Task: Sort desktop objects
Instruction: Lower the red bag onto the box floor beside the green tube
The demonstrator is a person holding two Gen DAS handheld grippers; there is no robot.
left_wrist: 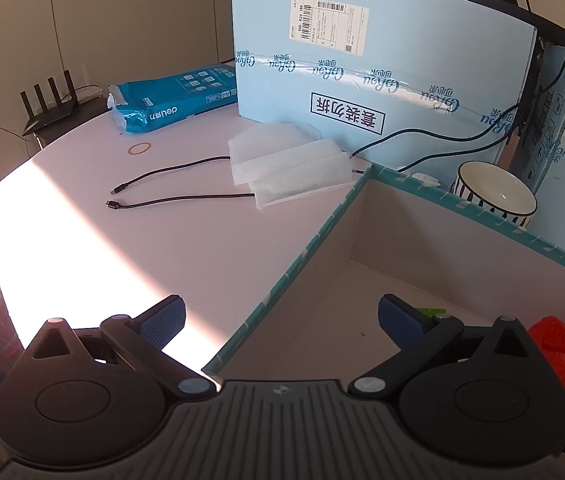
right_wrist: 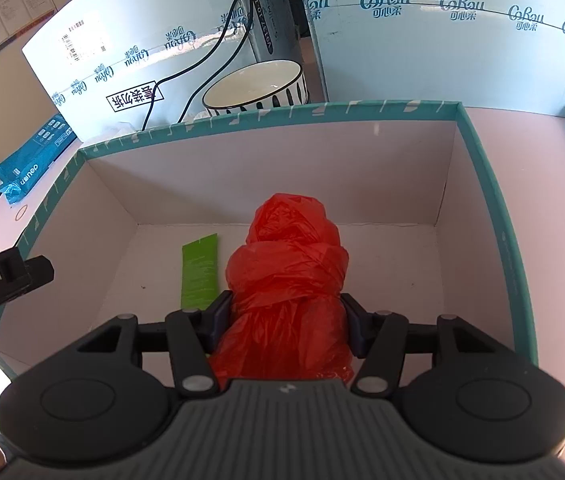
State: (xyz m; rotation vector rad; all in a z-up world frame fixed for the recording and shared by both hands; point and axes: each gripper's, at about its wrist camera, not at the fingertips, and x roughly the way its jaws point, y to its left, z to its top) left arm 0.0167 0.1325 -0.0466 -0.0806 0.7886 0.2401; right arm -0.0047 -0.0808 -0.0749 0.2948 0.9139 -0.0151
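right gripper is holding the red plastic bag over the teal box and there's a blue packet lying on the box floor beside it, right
Not quite: the packet on the floor of the teal box is green, not blue, as the right wrist view shows. The rest holds: the right gripper is closed on the red plastic bag over the box.
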